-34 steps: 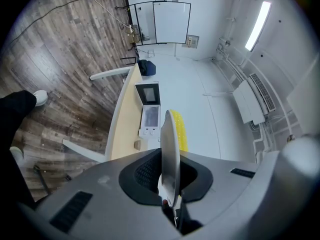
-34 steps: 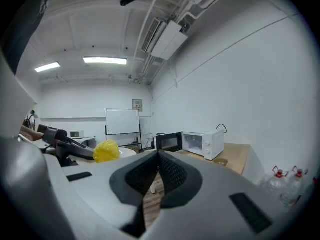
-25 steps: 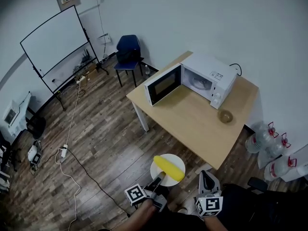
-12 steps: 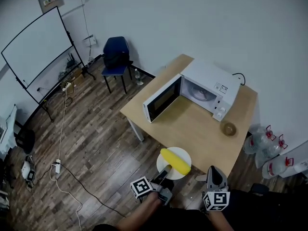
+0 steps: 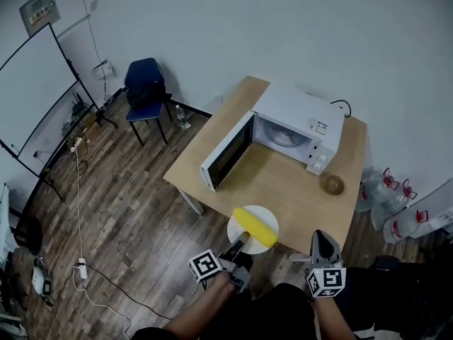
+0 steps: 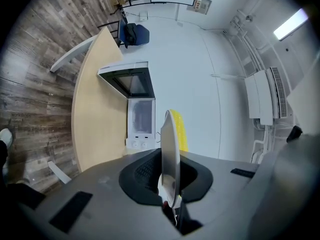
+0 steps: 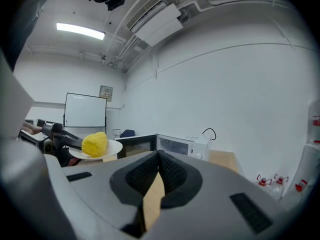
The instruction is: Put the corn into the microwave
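A yellow corn cob (image 5: 256, 227) lies on a white plate (image 5: 265, 216). My left gripper (image 5: 241, 245) is shut on the plate's near rim and holds it level over the near edge of the wooden table (image 5: 283, 183). The white microwave (image 5: 297, 115) stands at the table's far side with its door (image 5: 226, 153) swung open to the left. In the left gripper view the plate (image 6: 170, 154) stands edge-on between the jaws, with the corn (image 6: 180, 129) on it. My right gripper (image 5: 322, 243) is shut and empty, to the right of the plate. Its view shows the corn (image 7: 94, 144) to the left.
A small brownish bowl (image 5: 330, 184) sits on the table to the right of the microwave. A blue chair (image 5: 145, 83) and a whiteboard (image 5: 35, 83) stand far left. Water bottles (image 5: 396, 218) are on the floor at the right. Cables run across the wooden floor.
Both grippers and the plate with the corn have moved towards the table. The plate now hangs over the table's near edge instead of over the floor.
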The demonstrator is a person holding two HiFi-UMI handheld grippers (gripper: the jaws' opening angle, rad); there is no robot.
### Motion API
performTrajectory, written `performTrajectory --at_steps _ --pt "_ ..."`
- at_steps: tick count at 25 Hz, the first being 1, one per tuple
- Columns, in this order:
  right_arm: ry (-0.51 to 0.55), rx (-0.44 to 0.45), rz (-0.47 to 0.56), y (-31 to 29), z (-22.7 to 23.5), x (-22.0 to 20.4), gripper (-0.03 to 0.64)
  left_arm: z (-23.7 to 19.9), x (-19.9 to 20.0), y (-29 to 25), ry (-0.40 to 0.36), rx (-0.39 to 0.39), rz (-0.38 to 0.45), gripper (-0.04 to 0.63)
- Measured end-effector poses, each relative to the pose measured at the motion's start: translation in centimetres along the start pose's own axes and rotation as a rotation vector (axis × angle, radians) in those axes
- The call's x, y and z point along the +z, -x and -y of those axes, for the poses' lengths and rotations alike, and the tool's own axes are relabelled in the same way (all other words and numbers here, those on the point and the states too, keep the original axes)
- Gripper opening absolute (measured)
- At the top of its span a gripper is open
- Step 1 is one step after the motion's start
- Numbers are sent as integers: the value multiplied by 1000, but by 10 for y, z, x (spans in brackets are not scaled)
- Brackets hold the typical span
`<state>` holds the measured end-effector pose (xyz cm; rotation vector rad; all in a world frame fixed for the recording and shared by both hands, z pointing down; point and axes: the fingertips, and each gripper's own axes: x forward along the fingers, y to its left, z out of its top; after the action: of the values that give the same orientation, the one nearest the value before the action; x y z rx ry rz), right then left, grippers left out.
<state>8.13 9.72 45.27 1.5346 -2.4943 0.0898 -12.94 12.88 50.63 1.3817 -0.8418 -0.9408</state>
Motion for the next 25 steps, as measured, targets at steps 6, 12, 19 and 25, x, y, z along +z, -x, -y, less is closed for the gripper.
performTrajectory --at_steps 6,12,19,25 --pt "-30 -27 -21 -9 22 -8 58 -1 16 -16 12 -26 -5 20" --pt "-68 -8 -31 -34 23 -28 58 -14 24 -41 -3 -19 -30 20" --pt "-113 14 -40 -87 34 -36 58 -19 33 -106 -7 -67 -95 20" --pt "-129 0 -52 -135 60 -38 58 -38 59 -175 -43 -33 -116 20"
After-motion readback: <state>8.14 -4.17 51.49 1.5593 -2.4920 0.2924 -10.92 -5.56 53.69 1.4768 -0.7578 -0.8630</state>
